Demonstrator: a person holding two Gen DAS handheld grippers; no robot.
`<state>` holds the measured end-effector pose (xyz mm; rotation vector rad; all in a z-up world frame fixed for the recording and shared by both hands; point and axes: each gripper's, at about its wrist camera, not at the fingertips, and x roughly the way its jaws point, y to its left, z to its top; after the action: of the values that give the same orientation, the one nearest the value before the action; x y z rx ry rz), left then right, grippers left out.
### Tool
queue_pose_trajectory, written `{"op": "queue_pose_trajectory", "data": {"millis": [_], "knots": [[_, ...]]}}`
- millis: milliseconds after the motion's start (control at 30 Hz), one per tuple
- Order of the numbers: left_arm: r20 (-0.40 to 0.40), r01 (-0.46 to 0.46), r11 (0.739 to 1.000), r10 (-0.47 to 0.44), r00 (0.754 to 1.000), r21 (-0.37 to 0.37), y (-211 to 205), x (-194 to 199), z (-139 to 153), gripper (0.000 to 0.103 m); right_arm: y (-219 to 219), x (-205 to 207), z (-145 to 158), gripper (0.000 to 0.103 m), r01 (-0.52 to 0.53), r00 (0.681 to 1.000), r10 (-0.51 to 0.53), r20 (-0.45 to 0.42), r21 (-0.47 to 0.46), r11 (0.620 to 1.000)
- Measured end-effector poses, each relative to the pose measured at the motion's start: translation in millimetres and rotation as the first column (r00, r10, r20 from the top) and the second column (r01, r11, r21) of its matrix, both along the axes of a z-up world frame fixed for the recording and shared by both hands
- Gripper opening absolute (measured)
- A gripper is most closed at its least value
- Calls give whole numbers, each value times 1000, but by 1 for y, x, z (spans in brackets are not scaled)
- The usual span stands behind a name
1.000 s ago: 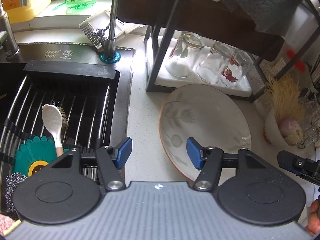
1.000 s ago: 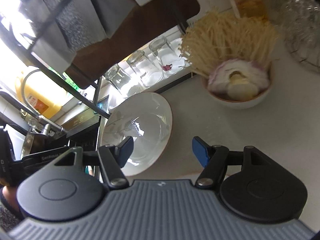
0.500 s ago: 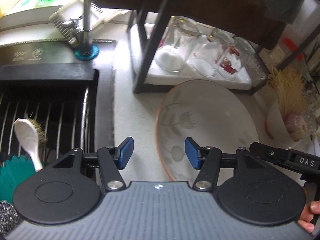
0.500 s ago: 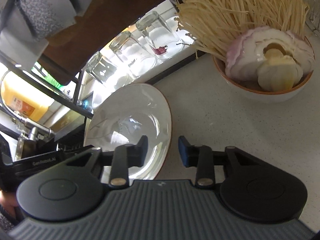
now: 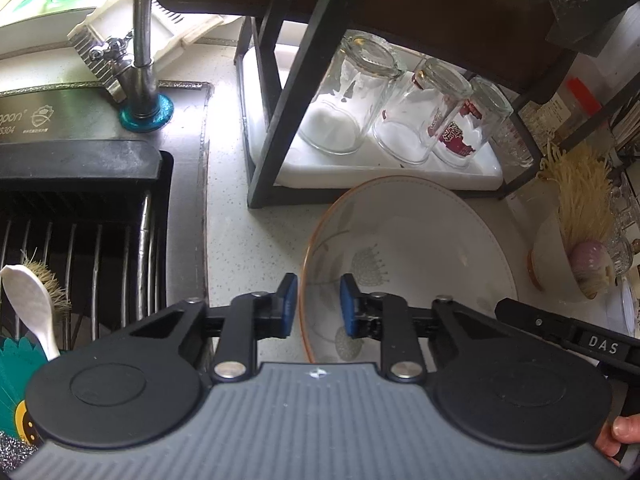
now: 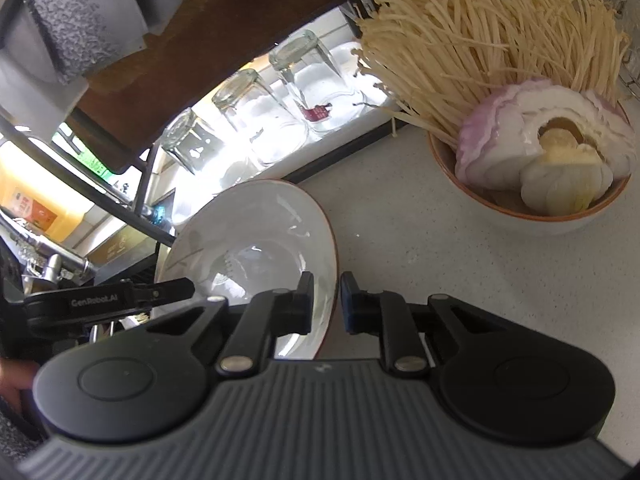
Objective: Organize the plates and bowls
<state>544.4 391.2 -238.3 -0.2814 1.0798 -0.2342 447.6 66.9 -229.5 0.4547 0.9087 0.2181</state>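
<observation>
A white plate with an orange rim and grey flower print point(image 5: 420, 248) lies on the counter in front of the black rack. My left gripper point(image 5: 319, 305) straddles its left rim, jaws narrowed around the edge with a small gap still showing. My right gripper point(image 6: 327, 297) straddles the plate's right rim point(image 6: 332, 240), jaws nearly closed on the edge. In the right wrist view the plate point(image 6: 256, 248) looks tilted. A bowl point(image 6: 532, 216) holding enoki mushrooms, an onion and garlic stands to the right.
A black rack point(image 5: 276, 120) holds a white tray with three upturned glasses point(image 5: 352, 100). The sink point(image 5: 80, 216) with wire rack, spoon and brush is on the left, the tap point(image 5: 140, 40) behind it. Glassware point(image 5: 624, 216) stands at the far right.
Both grippers have moved in onto the plate's opposite rims and their jaws have narrowed from wide open to nearly closed around the edges.
</observation>
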Motion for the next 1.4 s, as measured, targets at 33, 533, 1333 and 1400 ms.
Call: {"op": "queue_pose_trajectory", "data": {"millis": [33,533,1333,1400], "knots": [[-2,-3,1000,3,1000,6,0,0,0,21,1,-1,0,12,0,1000,0,2,-3,1000],[-38,6,999,-8,999,-50,-1,-26,9,13,-5,-22,12,8,-38,999,38,3,-64,997],[38,83,993,-81,996,-82,-41,-105,103,13,-36,-110,90,9,-2,998,9,64,-105,994],[37,94,992,-91,995,-88,-44,-112,105,13,-40,-120,93,9,16,997,-9,71,-102,995]]}}
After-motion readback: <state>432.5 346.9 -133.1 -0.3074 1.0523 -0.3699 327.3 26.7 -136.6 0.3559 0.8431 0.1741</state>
